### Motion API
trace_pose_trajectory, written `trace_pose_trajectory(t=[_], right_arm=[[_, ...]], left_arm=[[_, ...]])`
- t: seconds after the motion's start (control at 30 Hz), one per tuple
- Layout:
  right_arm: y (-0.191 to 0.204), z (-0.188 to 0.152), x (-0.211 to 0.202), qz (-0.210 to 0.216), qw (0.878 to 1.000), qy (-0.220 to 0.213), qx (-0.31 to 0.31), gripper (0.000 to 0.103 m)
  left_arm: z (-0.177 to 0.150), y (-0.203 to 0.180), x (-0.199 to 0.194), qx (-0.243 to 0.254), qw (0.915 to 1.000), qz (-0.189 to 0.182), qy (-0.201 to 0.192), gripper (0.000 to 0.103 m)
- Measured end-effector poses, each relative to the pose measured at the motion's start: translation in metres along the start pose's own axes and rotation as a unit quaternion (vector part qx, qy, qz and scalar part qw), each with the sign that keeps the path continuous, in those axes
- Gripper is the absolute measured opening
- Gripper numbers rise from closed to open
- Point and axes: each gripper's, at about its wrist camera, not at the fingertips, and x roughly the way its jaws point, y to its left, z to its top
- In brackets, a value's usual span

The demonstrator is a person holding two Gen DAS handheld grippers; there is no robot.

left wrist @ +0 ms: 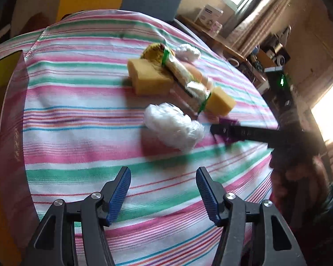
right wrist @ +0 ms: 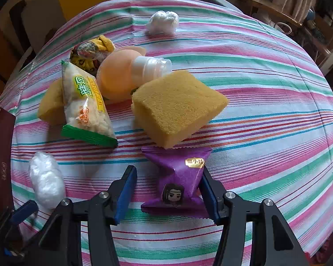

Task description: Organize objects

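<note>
My right gripper (right wrist: 168, 173) points down at a purple snack packet (right wrist: 179, 177) lying flat on the striped cloth. The packet sits between the jaws; the right pad is at its edge and the left pad stands clear of it, so the gripper is open. Just beyond lie a yellow sponge (right wrist: 177, 106), a peach-coloured bottle with a white cap (right wrist: 122, 75), a green-edged snack bag (right wrist: 86, 104) and a second sponge (right wrist: 51, 104). My left gripper (left wrist: 164, 173) hangs open and empty over bare cloth, short of a white crumpled plastic ball (left wrist: 173, 128).
Another white plastic ball (right wrist: 163, 22) lies far back, and a crumpled yellow wrapper (right wrist: 91, 51) sits behind the bottle. A dark maroon box (right wrist: 2, 155) stands at the table's left edge. Chairs and a cluttered side shelf (left wrist: 211, 35) surround the round table.
</note>
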Motion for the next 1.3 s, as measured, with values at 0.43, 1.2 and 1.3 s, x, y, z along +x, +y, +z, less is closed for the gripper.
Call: trace_pose_trajectory(t=[0.43,1.2,1.3], right_arm=[[0.001,0.000,-0.002,-0.008,1.000,0.004,-0.007,0.058],[0.010,0.001,-0.011,-0.024,0.999,-0.016,-0.039,0.036],[0.013,-0.002,-0.005,-0.028,0.998,-0.021,-0.043,0.036]], left_arm=[[0.054,-0.013,0.034,-0.075,0.9971,-0.010,0.004,0.061],[0.006,0.022,-0.062,0.010,0.9977,0.060,-0.028,0.035],[0.009,0.056,-0.099,-0.014,0.9953,0.079,-0.054,0.035]])
